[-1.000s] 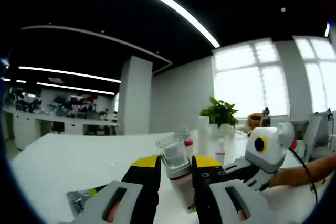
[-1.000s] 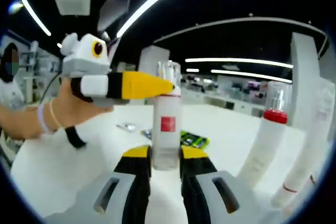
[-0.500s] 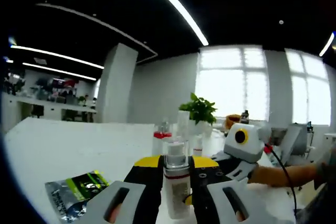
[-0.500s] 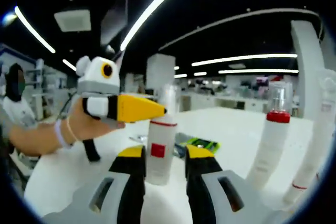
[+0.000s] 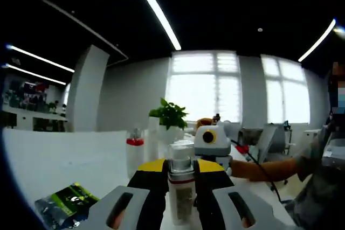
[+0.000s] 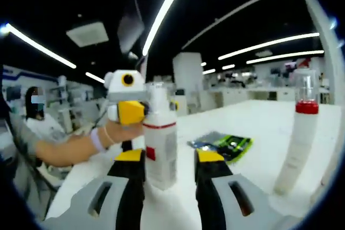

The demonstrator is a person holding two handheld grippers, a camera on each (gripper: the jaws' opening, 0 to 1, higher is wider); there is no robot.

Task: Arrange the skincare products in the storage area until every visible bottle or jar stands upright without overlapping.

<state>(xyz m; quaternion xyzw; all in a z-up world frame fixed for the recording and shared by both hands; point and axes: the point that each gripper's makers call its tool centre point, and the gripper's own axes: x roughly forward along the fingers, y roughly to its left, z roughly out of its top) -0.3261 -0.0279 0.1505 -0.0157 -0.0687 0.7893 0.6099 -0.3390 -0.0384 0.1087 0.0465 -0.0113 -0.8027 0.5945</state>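
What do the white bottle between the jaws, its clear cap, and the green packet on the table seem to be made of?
White bottle: probably opaque plastic, smooth with a slight sheen and a red band at the shoulder. Its clear cap: see-through hard plastic, as the bright background shows through it. Green packet: likely glossy foil or plastic film; it lies flat and its surface catches the light.

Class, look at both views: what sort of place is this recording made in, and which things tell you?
Most likely an open-plan office or lab: long ceiling strip lights, a big white table, desks and a seated person in the background, and large windows.
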